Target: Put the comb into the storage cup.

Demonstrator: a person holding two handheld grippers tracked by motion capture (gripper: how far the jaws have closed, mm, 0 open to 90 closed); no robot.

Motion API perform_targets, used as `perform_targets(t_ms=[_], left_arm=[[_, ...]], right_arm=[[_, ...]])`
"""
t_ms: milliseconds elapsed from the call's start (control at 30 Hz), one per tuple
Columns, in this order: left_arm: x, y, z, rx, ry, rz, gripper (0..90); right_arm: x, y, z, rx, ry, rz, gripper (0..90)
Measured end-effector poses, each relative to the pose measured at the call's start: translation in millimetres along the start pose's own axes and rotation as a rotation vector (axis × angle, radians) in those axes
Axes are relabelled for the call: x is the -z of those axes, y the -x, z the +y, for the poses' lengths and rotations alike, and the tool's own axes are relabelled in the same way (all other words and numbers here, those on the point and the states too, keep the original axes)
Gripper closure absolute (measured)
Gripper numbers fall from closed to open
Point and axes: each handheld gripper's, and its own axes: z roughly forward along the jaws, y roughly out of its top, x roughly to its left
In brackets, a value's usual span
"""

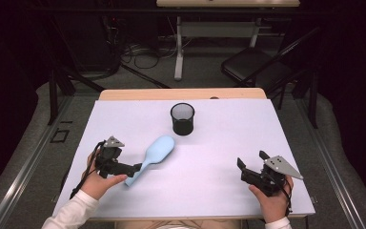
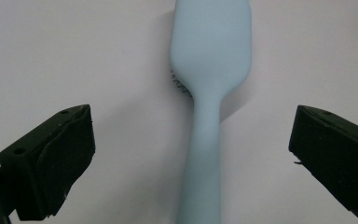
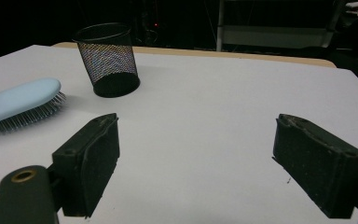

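Pale blue plastic hairbrush [image 1: 152, 157] lying bristles-down on the white table [image 1: 219, 143], just in front and to the left of the black wire-mesh cup [image 1: 182, 119]. Left gripper [image 1: 136, 168] at the brush's handle end, jaws spread wide to either side of the handle, not touching. Right gripper [image 1: 252, 163] well right of the cup, jaws likewise wide, holding nothing. Probably light, stiff, smooth and somewhat slippery; best gripped across the narrow handle, not the broad rounded head.
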Motion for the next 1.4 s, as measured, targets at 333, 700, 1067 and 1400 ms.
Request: perform_targets(t_ms=[333,700,1067,1400], left_arm=[[0.3,-1.9,8.8,-0.015,-0.032,0.009,0.6],[11.2,-0.5,24.7,-0.03,-0.042,0.021,0.7],[-0.8,5.0,30.1,-0.037,-0.077,-0.003,0.7],[-10.9,2.8,33.5,-0.038,-0.138,0.002,0.7]], right_arm=[[-0.1,-0.3,0.0,0.001,0.0,0.003,14.3],[0.3,0.3,0.6,-0.005,-0.001,0.002,14.3],[-0.9,2.3,0.0,-0.013,-0.001,0.004,14.3],[-0.4,2.3,0.0,-0.014,0.0,0.004,14.3]])
